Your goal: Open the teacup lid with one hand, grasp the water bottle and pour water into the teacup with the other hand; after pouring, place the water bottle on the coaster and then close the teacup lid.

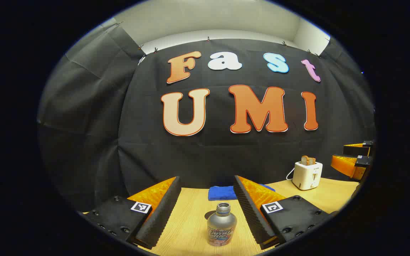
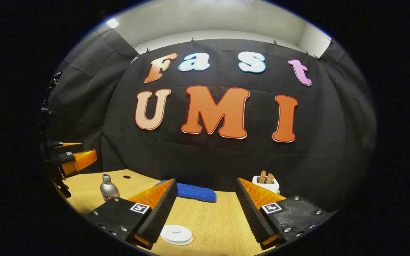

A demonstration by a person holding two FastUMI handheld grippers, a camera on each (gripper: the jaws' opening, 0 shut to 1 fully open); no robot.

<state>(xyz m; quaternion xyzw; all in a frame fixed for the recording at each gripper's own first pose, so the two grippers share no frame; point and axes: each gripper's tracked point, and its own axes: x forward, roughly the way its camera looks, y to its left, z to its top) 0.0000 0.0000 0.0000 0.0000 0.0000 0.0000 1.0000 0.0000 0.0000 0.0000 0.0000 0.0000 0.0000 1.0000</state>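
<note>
While both grippers' jaws stand open, the uncapped silver metal water bottle (image 1: 221,224) stands upright on the wooden table (image 1: 190,220) between the left gripper (image 1: 206,209) fingers; probably light, slick, best clasped mid-body.

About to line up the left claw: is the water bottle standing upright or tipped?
Upright. The water bottle stands on its base on the table, uncapped neck pointing up, between the open left claw fingers, untouched.
</note>
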